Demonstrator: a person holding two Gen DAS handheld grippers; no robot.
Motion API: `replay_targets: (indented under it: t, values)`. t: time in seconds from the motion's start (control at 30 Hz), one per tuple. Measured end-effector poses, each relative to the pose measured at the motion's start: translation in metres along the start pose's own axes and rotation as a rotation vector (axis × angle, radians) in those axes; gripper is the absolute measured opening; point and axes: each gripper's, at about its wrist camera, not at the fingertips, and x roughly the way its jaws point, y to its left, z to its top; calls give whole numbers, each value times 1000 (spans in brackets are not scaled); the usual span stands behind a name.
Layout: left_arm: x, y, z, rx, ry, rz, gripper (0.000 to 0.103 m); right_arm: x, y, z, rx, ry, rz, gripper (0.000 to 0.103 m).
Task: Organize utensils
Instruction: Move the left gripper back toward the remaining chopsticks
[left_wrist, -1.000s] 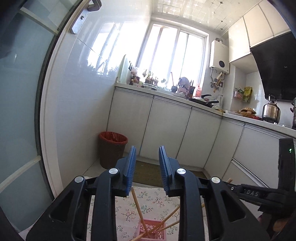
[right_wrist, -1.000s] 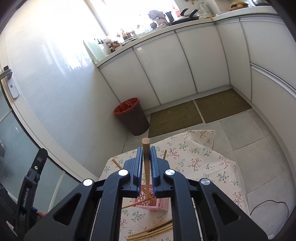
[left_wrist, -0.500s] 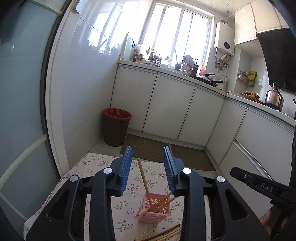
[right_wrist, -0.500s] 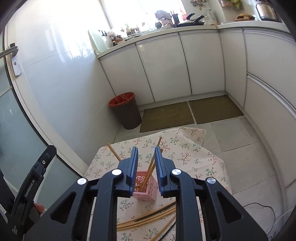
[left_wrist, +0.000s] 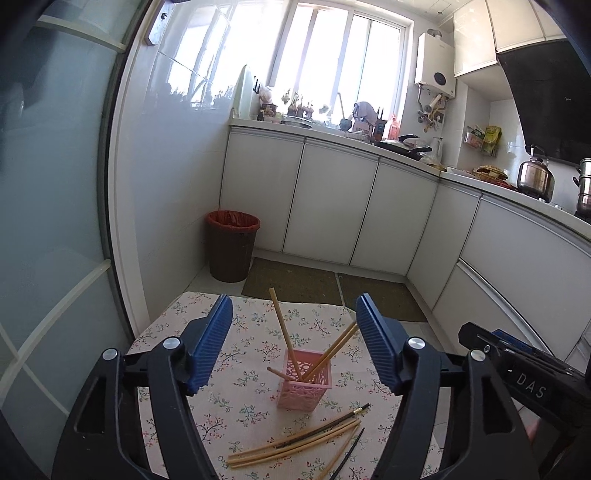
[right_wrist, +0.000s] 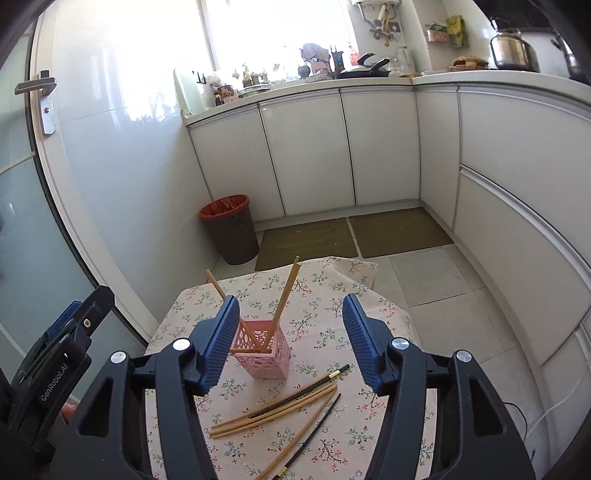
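Observation:
A pink lattice holder (left_wrist: 305, 384) stands on the floral tablecloth (left_wrist: 243, 406) and holds a few wooden chopsticks (left_wrist: 281, 328) that lean out of it. It also shows in the right wrist view (right_wrist: 263, 355). Several loose chopsticks (left_wrist: 295, 443), wooden and dark, lie on the cloth in front of the holder, also in the right wrist view (right_wrist: 275, 410). My left gripper (left_wrist: 293, 347) is open and empty above the holder. My right gripper (right_wrist: 290, 341) is open and empty above it too.
A brown bin with a red liner (left_wrist: 232, 245) stands on the floor beyond the table, by the white wall. White cabinets (left_wrist: 332, 206) run along the back and right. Two mats (right_wrist: 351, 236) lie on the floor. The table's far edge (right_wrist: 332, 260) is near.
My right gripper let go of the wooden chopstick, which now stands in the pink holder. Both grippers opened wide and drew back and up from the holder.

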Motion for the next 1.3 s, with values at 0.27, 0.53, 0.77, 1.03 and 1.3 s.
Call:
replay_targets:
  t: [0.27,0.53,0.77,1.03,1.3]
  values:
    - [-24,-5,-6,30,5,6,85,-27,-12,-11,30,-72,-92,85]
    - [-41,-13,-16,72,17,1,96,-43,-25,-26,43,-67,-130,96]
    - [-51,-19,-20,103,20,-3,96,-56,-32,-39,65,-56,-147,96]
    - [-52,-26,-32,146,63,5,96,-63,-44,-53,101,-30,-154,96]
    - [0,-37,-66,238,375,-66,96,-31,-88,-94,189,132,-204,96]
